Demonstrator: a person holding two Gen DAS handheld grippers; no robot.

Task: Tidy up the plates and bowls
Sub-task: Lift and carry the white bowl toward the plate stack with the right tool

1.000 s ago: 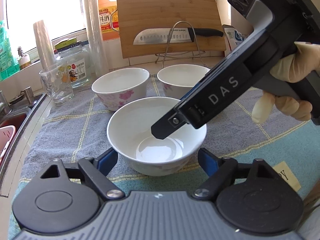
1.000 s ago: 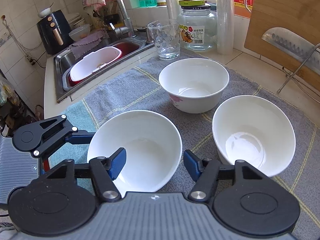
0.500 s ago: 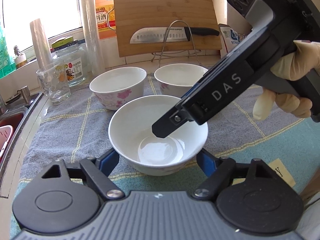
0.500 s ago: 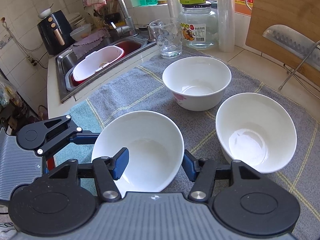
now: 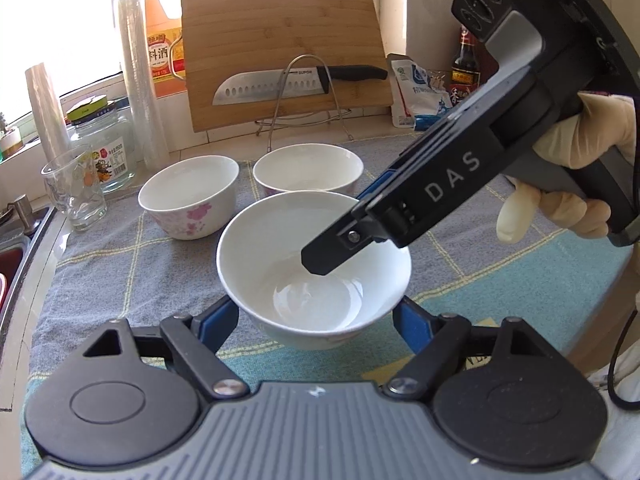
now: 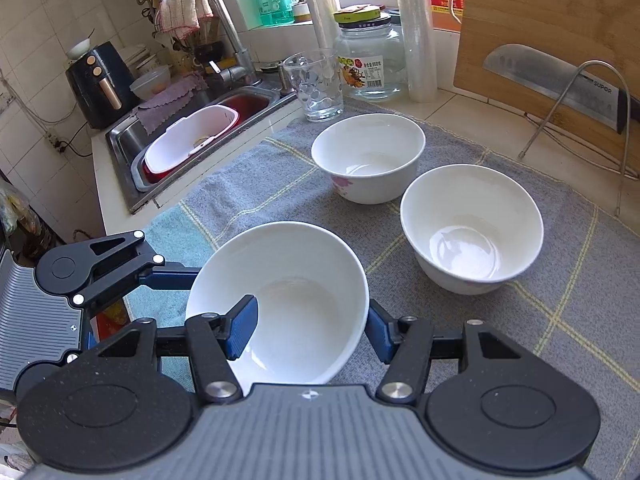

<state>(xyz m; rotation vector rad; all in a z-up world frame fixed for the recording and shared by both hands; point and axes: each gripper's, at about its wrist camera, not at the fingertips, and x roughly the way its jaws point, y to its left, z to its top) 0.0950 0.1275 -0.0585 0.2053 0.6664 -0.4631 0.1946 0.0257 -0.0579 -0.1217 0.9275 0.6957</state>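
Observation:
Three white bowls are on a grey checked towel [image 5: 100, 264]. The near bowl [image 5: 314, 268] [image 6: 280, 300] is tilted and lifted slightly. My right gripper [image 6: 308, 328] is shut on its near rim, one finger [image 6: 240, 332] inside and one outside. My left gripper [image 5: 316, 320] is open, its blue pads either side of that bowl's base. A flowered bowl [image 5: 190, 196] [image 6: 368, 156] and a plain bowl [image 5: 308, 170] [image 6: 472, 224] stand behind it.
A drinking glass [image 5: 74, 188], a glass jar [image 5: 102, 140] and film rolls [image 5: 140, 80] stand at the left back. A cutting board [image 5: 284, 52] with a knife [image 5: 296, 80] on a wire stand is behind. The sink [image 6: 192, 136] lies left.
The near bowl has risen and tilted in my right gripper. Both views have shifted a little relative to the two far bowls.

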